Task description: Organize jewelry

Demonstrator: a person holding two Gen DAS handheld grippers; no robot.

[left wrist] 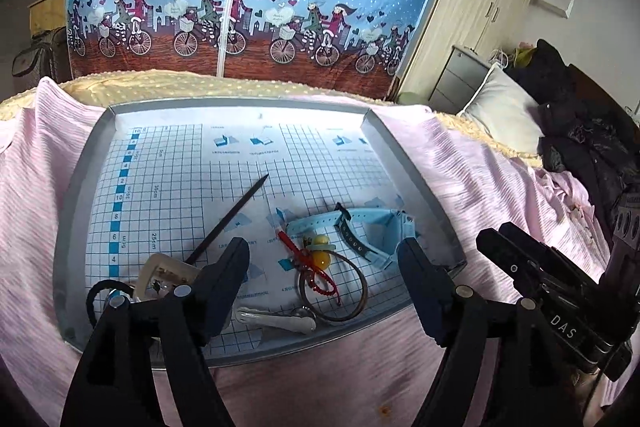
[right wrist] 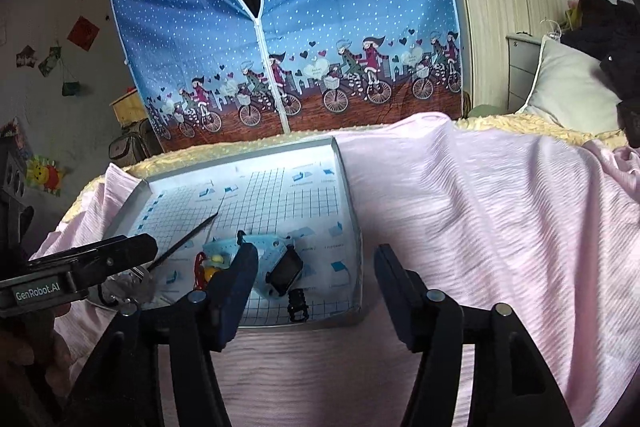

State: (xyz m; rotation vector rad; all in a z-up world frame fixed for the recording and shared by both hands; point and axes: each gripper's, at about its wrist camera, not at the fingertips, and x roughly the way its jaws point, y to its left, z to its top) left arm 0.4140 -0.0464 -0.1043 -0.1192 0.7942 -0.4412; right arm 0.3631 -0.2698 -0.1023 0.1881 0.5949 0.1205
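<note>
on the right gripper (left wrist: pixel 560 307) body, seen from your left wrist view, you can read "das". on the left gripper (right wrist: pixel 80 275) body, a label reads "genrobot.ai". the grid sheet (left wrist: pixel 180 187) in the tray shows ruler numbers 10, 8, 6, 4, 2 and "25cm", "30cm". its smaller captions are too blurred to read.

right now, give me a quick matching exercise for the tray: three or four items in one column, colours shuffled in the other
Items:
1. watch strap
2. long thin stick
3. knotted cord
4. hair clip

Colours:
A. red
B. white
C. light blue
D. black

Pairs: 1-C, 2-D, 3-A, 4-B
</note>
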